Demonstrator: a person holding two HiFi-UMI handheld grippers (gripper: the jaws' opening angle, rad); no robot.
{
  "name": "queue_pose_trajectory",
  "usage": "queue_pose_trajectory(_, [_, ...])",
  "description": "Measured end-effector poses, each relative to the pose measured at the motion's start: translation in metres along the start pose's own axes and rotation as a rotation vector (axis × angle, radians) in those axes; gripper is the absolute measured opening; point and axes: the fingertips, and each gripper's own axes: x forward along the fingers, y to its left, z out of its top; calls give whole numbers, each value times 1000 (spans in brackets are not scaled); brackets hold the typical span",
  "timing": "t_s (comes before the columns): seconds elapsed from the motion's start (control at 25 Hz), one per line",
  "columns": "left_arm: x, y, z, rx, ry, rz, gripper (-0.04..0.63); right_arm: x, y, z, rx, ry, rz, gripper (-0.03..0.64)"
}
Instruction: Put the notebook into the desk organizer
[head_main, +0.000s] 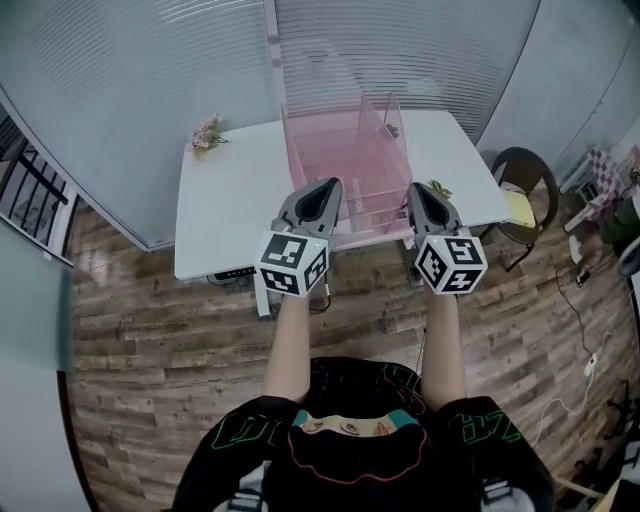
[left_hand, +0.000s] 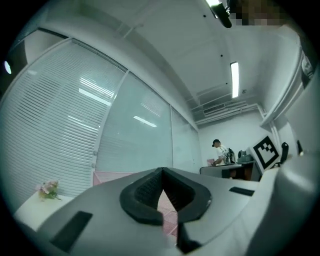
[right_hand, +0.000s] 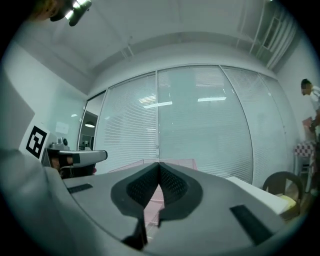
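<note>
A pink see-through desk organizer (head_main: 345, 160) stands on the white desk (head_main: 225, 210), near its front edge. I cannot make out a notebook anywhere; if it is in the organizer, the pink walls hide it. My left gripper (head_main: 329, 186) hangs in front of the organizer's left part, its jaws shut with nothing between them. My right gripper (head_main: 418, 190) is level with it at the organizer's right front corner, also shut and empty. Past the closed left gripper (left_hand: 161, 170) and the closed right gripper (right_hand: 159, 164), the organizer's pink rim (left_hand: 112, 176) (right_hand: 175, 162) shows in both gripper views.
A small bunch of flowers (head_main: 207, 133) lies at the desk's far left corner and a little plant (head_main: 437, 188) at its right front. A round chair (head_main: 522, 185) with a yellow cushion stands right of the desk. Glass walls with blinds run behind. The floor is wood.
</note>
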Motion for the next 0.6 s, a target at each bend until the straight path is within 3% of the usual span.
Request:
queue_pose_trajectory(0.2, [-16, 20, 0, -31, -8, 88, -6, 0, 9, -2, -20, 9, 9, 3])
queue_pose_trajectory(0.6, [-33, 29, -3, -34, -10, 127, -6, -3, 19, -3, -39, 3, 6, 3])
